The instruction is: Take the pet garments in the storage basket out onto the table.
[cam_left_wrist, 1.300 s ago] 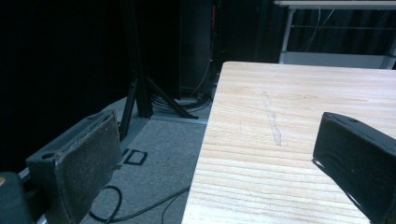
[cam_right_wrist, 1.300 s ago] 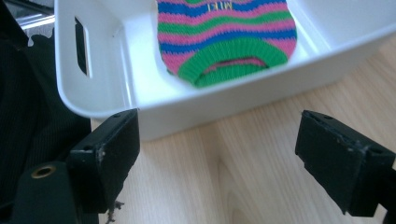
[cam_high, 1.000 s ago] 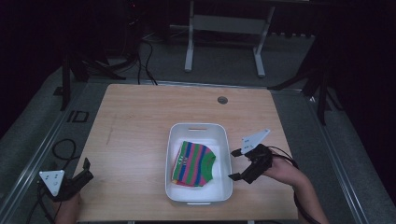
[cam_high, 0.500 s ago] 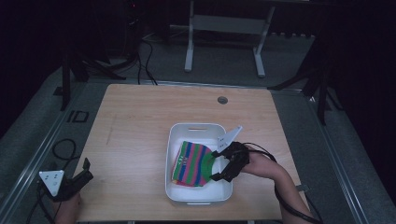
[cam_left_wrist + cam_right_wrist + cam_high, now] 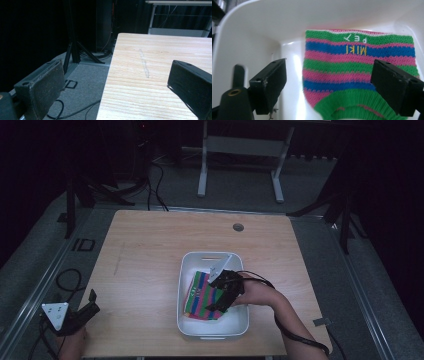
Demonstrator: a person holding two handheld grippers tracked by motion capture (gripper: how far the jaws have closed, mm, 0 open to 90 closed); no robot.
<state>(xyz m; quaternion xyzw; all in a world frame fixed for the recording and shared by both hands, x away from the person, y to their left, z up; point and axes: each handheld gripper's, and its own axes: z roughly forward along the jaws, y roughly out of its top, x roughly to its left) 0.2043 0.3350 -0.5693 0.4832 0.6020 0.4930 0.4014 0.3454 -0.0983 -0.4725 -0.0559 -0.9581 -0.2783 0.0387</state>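
**Right gripper poised over a striped knit in a white tub**

The right gripper [image 5: 218, 301] reaches into the white tub [image 5: 186, 270], which stands on the worktop [image 5: 145, 250] toward its near right part. A striped knit [image 5: 200, 295], banded in green, pink and blue with yellow lettering, lies flat on the tub floor. In the right gripper view the two black fingers [image 5: 268, 85] stand spread wide, released and holding nothing, with the knit [image 5: 359, 62] between and beyond them; its green ribbed hem lies nearest the camera.

To do the pick well, the judgement is that the fingers should come down on either side of the ribbed hem, where the fabric is thickest, and pinch a fold of it rather than a single loose layer. The left-hand finger sits close to the tub wall, so the approach should stay clear of it and avoid scraping the floor.

The right forearm enters from the lower right and angles inward over the tub rim, the hand [image 5: 250, 292] tipped downward. The left gripper [image 5: 80, 312] rests at the near left corner of the worktop, its fingers [image 5: 40, 90] apart and empty, pointed across the bare wood.
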